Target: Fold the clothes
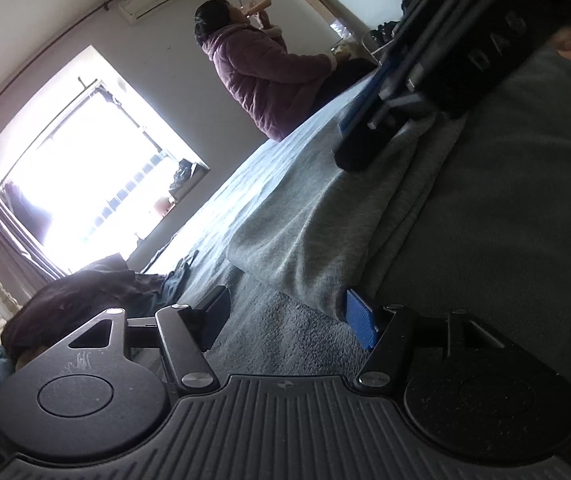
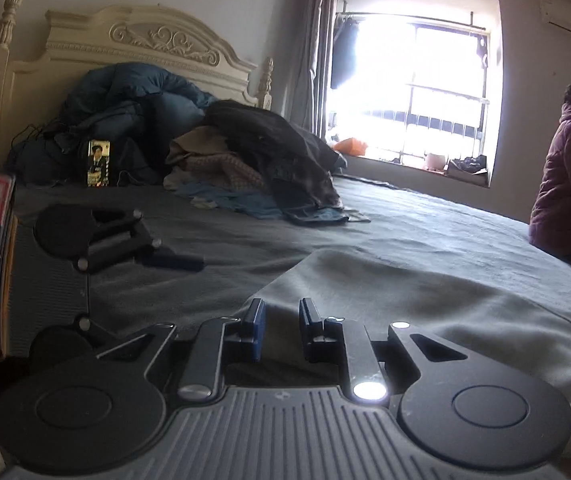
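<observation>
Here a grey garment lies on the bed beneath a bright window; both claws gape empty.

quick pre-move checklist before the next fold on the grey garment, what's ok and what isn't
1. Grey garment spread on the bed: ok, though rumpled with a fold near its edge.
2. Left gripper open: ok, jaws stand wide; one blue pad sits at the garment's edge, nothing pinched.
3. Right gripper gripping cloth: not ok, narrow gap between its jaws, cloth lies beyond the tips.
4. Grippers apart from each other: ok, each shows clear of the other.
5. Clothes pile clear of the garment: ok, it lies farther up the bed.
6. Seated person clear of the garment: cannot tell.
</observation>
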Motion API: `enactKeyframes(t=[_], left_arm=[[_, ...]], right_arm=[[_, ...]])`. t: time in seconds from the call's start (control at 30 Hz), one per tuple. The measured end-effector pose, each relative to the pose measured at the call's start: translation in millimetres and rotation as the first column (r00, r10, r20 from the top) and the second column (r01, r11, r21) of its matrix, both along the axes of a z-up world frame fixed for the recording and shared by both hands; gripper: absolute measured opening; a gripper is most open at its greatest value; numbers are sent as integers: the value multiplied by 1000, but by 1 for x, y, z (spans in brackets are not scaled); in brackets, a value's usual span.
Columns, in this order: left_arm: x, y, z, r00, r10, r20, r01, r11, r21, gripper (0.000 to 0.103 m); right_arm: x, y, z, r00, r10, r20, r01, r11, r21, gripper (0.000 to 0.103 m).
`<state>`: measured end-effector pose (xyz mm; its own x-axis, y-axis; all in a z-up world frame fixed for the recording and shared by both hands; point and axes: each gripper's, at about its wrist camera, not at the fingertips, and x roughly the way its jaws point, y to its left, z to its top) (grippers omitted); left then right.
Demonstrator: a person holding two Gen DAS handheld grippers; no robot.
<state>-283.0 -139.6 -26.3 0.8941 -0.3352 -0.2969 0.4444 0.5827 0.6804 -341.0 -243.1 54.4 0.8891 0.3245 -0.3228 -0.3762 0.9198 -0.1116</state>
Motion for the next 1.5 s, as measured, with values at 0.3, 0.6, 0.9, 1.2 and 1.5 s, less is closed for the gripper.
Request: enactKeyframes(t=[0.3, 0.6, 0.9, 1.2, 1.5], left_arm=[[17, 52, 55, 970, -6, -245, -66, 956, -286, 64], [46, -10, 55, 974, -70, -217, 10, 964, -267, 64], [59, 6, 29, 949, 19, -315, -106, 960, -260, 65], [53, 38, 52, 929, -29, -370, -104, 937, -335, 64], [90, 17, 99, 920, -137, -367, -94, 832, -547, 65]], right_arm=[[13, 3, -46, 992, -87, -90, 77, 991, -111, 20], [-29, -53, 4, 967, -245, 73, 234, 964, 125, 20], [28, -107, -42, 919, -361, -161, 377, 922, 88, 15], [28, -119, -39, 882, -418, -218, 451, 883, 129, 14], [26, -119, -37, 877, -426, -221, 461, 877, 136, 16]])
